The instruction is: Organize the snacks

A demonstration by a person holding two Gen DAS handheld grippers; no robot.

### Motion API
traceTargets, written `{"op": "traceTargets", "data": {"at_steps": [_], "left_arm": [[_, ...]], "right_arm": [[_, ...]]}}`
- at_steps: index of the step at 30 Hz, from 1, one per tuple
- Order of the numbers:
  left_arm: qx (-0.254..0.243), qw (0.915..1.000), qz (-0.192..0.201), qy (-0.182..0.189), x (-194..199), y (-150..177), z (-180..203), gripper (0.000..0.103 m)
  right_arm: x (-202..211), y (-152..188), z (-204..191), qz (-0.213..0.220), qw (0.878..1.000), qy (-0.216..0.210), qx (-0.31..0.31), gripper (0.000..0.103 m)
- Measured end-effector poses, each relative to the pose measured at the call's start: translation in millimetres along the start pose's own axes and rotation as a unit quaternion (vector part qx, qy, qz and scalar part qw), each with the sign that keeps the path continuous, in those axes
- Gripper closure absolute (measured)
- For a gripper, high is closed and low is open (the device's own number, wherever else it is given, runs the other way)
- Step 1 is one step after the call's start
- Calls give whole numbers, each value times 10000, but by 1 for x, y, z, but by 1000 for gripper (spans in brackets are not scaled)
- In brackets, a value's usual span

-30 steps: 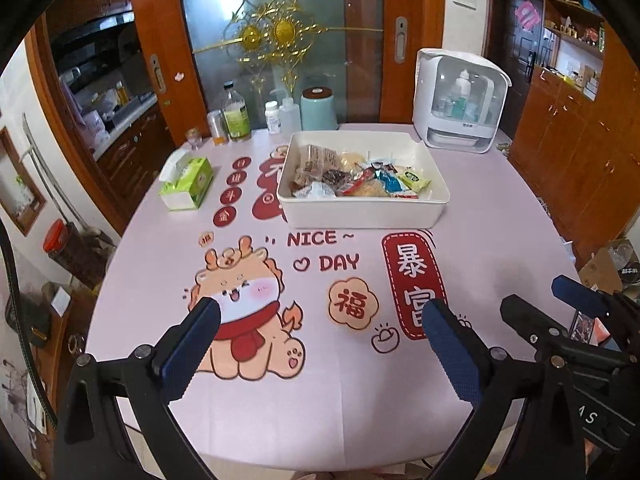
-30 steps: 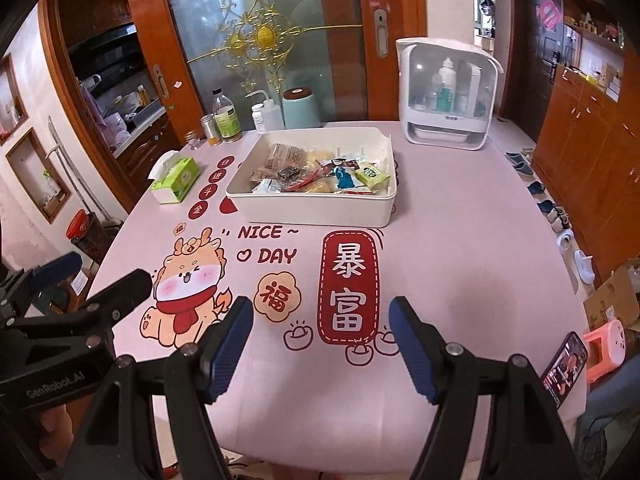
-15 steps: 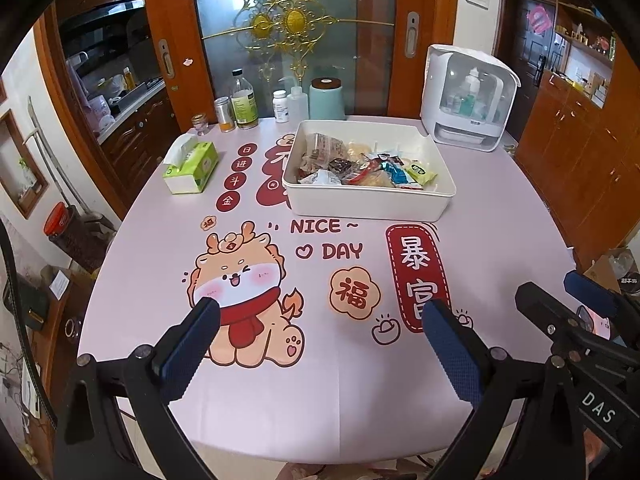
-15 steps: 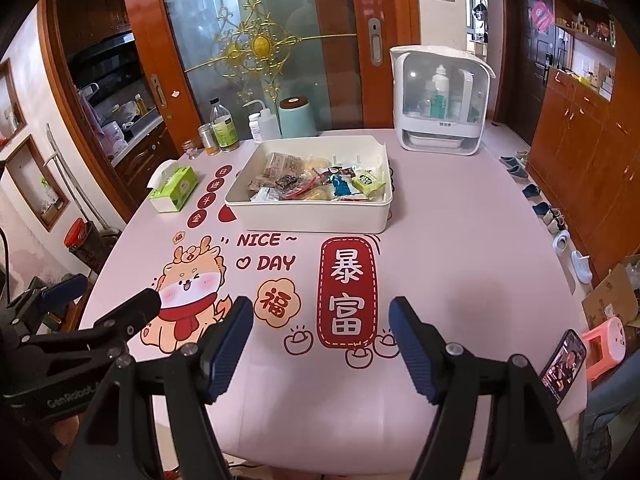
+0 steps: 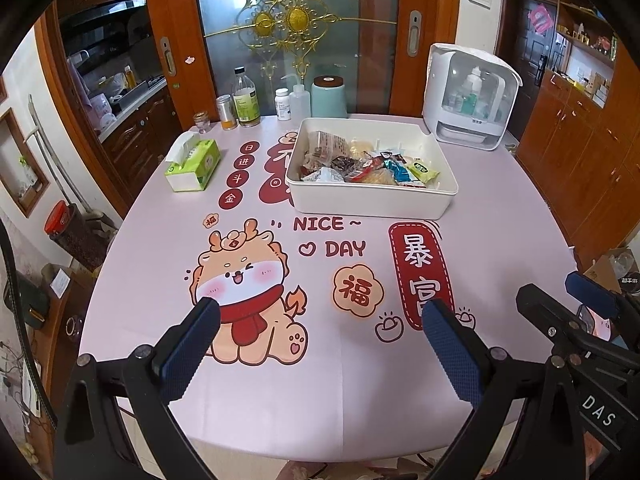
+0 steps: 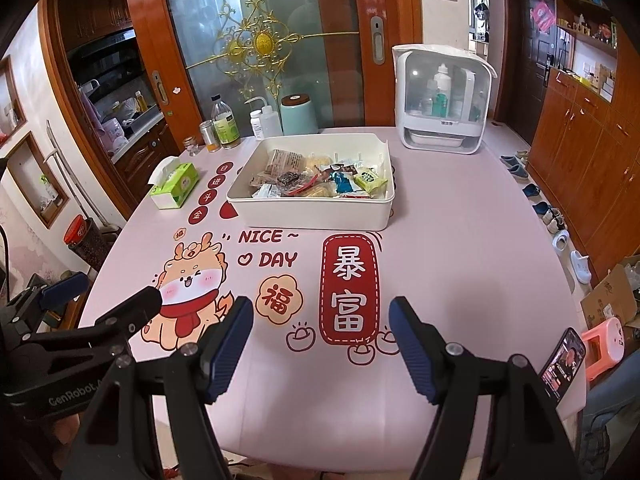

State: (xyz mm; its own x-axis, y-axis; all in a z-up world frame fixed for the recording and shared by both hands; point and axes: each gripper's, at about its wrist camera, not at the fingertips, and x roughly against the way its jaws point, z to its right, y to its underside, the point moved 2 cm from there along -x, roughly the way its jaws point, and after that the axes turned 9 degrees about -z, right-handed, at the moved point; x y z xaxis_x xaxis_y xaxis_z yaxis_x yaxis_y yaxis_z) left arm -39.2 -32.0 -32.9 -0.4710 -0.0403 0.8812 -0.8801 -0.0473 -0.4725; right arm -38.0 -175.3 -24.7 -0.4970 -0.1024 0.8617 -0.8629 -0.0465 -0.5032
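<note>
2 claws, left claw (image 5: pixel 320 320) and right claw (image 6: pixel 322 322), gape wide, empty, over the pink counter (image 6: pixel 460 248); 1 white bin (image 6: pixel 320 212) of snacks (image 6: pixel 316 182).

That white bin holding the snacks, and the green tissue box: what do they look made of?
The white bin looks like moulded plastic: smooth, matte walls, rounded corners. The tissue box looks like printed cardboard, with crisp folded edges; a white tissue sticks out of its top.

Snacks (image 5: pixel 362 164) in bin (image 5: pixel 368 202)
</note>
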Motion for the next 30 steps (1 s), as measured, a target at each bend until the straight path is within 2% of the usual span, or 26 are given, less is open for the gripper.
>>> {"op": "traceTargets", "data": {"at_steps": [30], "left_arm": [[-3,10000,-46,-61,0,-1,-4,3]], "right_arm": [[-2,-2,0,-43,10000,-5,-3,32]]}}
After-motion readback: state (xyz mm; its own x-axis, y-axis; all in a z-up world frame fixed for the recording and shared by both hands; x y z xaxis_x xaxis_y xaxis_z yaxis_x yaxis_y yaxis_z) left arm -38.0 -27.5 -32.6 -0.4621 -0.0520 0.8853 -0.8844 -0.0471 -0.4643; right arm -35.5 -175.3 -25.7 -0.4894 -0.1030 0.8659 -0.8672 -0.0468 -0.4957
